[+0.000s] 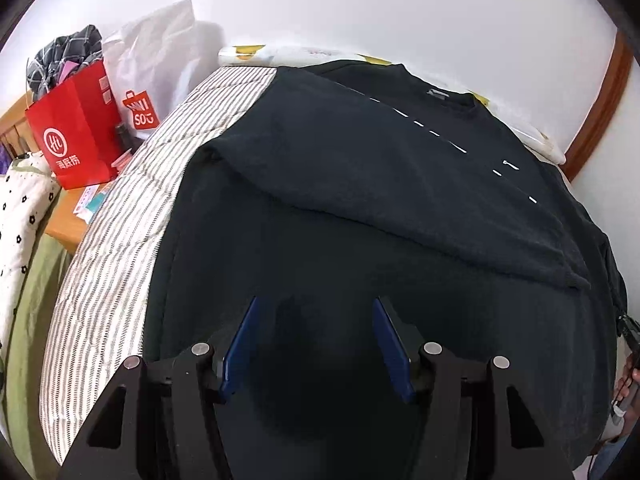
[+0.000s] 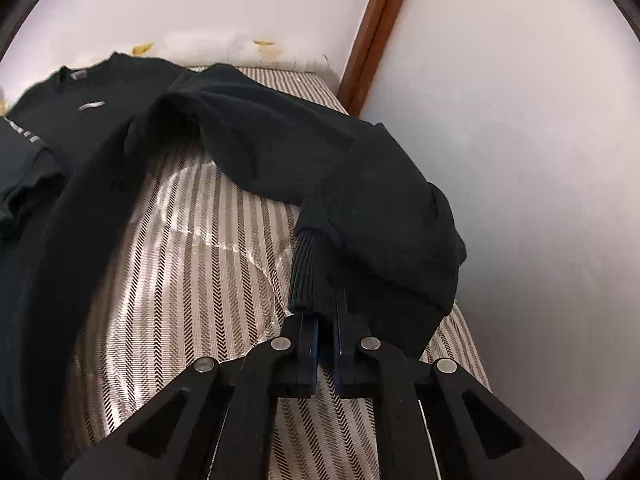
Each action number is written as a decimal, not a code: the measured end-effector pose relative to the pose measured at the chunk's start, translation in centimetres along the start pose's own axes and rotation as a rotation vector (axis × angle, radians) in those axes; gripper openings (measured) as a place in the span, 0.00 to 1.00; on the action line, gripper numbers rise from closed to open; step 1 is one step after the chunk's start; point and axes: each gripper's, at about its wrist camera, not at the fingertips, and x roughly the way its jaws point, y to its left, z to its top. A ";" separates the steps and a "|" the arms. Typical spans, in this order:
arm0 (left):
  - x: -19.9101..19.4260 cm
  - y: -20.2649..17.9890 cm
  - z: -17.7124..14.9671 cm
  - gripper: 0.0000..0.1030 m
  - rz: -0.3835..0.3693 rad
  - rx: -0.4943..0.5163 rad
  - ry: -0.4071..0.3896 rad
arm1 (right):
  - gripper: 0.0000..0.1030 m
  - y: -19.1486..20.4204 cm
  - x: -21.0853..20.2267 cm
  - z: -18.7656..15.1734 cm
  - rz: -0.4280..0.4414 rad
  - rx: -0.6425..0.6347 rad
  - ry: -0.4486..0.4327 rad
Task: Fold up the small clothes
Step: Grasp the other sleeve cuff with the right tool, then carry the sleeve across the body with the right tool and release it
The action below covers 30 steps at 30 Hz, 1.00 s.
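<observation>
1. Jaws of the left gripper stand wide apart, blue pads facing each other, with nothing between them; they hover over the lower body of a black sweater.
2. Jaws of the right gripper are nearly closed and pinch the ribbed cuff of the sweater's sleeve, close to the cuff's open end.
3. That sweater lies spread on a bed covered with a grey-and-white striped sheet. Its collar points toward the far wall.
4. In the left wrist view, one sleeve is folded diagonally across the sweater's chest, and a dashed white line of print runs beside it.
5. In the right wrist view, the held sleeve arches up off the striped sheet, leaving bare sheet beneath it, and runs back to the sweater's shoulder. Bunched black fabric sits just right of the cuff, near the white wall.
6. A white pillow with yellow marks lies along the head of the bed, beyond the collar.
7. Left of the bed, a red paper bag and a white bag stand on a wooden surface, with checked dark cloth sticking out of the red one.
8. A brown wooden strip runs up the wall at the bed's far right corner.
</observation>
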 end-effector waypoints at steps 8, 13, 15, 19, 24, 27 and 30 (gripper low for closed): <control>-0.4 2.5 0.8 0.54 -0.004 0.023 -0.018 | 0.05 0.9 -6.8 4.4 0.120 0.108 -0.123; -0.8 5.2 1.9 0.54 -0.044 0.007 -0.044 | 0.05 6.4 -12.0 9.1 0.285 0.135 -0.201; -0.7 6.6 2.4 0.54 -0.050 0.001 -0.053 | 0.05 10.4 -14.1 11.1 0.367 0.106 -0.223; 0.1 8.3 2.9 0.54 -0.067 -0.007 -0.058 | 0.05 19.3 -16.8 13.3 0.509 0.031 -0.238; 1.2 10.7 3.3 0.54 -0.090 -0.042 -0.052 | 0.05 30.9 -17.8 14.4 0.680 -0.041 -0.189; 1.4 12.3 3.1 0.54 -0.094 -0.052 -0.048 | 0.05 36.6 -18.0 14.7 0.732 -0.095 -0.183; 1.7 13.7 3.0 0.54 -0.084 -0.060 -0.040 | 0.05 40.3 -18.0 14.9 0.801 -0.117 -0.181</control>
